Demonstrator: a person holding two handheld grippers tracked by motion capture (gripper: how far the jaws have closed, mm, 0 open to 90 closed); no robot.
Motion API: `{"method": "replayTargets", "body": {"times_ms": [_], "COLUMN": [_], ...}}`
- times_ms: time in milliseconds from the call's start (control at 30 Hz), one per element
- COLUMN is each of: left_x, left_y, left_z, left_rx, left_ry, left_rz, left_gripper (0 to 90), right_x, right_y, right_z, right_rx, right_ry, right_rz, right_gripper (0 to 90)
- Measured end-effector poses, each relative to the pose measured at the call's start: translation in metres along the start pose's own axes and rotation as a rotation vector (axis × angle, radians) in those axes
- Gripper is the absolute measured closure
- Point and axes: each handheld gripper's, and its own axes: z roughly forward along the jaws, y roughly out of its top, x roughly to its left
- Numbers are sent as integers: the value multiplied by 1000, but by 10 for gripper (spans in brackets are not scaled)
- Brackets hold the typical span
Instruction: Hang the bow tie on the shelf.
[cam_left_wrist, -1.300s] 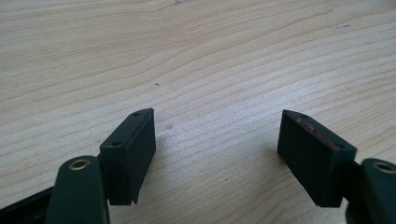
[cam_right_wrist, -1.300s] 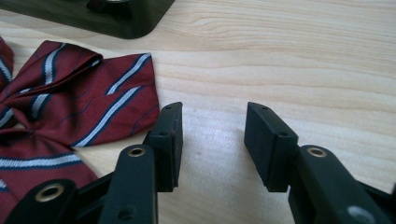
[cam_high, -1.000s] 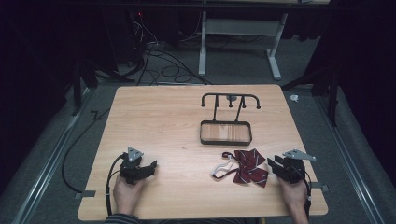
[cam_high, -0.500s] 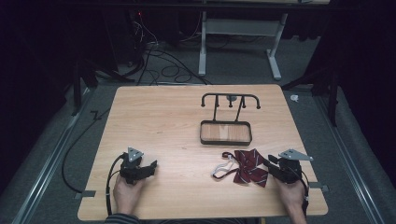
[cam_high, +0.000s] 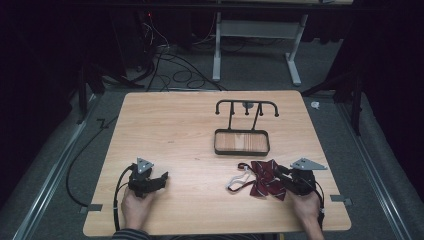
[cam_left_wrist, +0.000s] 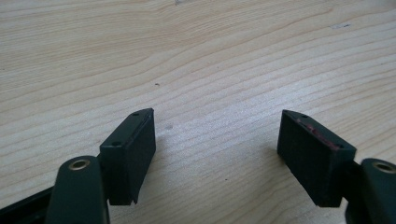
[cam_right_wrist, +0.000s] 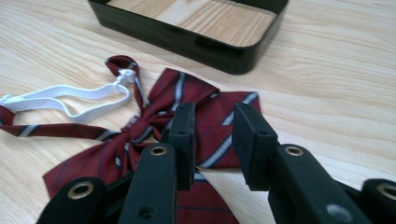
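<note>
Tabletop (cam_high: 175, 125) with black tray (cam_right_wrist: 187, 39) just beyond the right hand-held gripper (cam_right_wrist: 212, 140), whose jaws, partly closed, straddle a wing of the bow tie (cam_right_wrist: 154, 140); we cannot tell if they pinch it. We judge the tie light, limp and slippery: grasp near its knot. The left hand-held gripper (cam_left_wrist: 217, 149) rests wide open, empty.

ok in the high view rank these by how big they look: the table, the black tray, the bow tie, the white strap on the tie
1. table, by far the largest.
2. black tray.
3. bow tie, looking close to the tray in spread, so this order is unsure.
4. white strap, the smallest.
</note>
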Motion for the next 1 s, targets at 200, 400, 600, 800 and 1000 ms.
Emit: {"method": "replayTargets", "body": {"times_ms": [200, 400, 600, 800, 1000], "left_x": [0, 0, 0, 1, 1], "left_y": [0, 0, 0, 0, 0], "left_z": [0, 0, 0, 0, 0], "left_rx": [0, 0, 0, 0, 0], "left_ry": [-1, -3, -3, -4, -4], "left_rz": [-1, -1, -2, -2, -2], "left_gripper": [284, 283, 284, 283, 283], "right_x": [9, 17, 23, 29, 34], "right_y": [7, 14, 21, 32, 40], "right_z": [5, 13, 20, 26, 37], "right_rx": [4, 13, 18, 26, 47], "right_ry": [28, 58, 75, 90, 104], "right_rz": [-26, -52, -64, -86, -111], "right_gripper": [723, 725, 725, 723, 723]}}
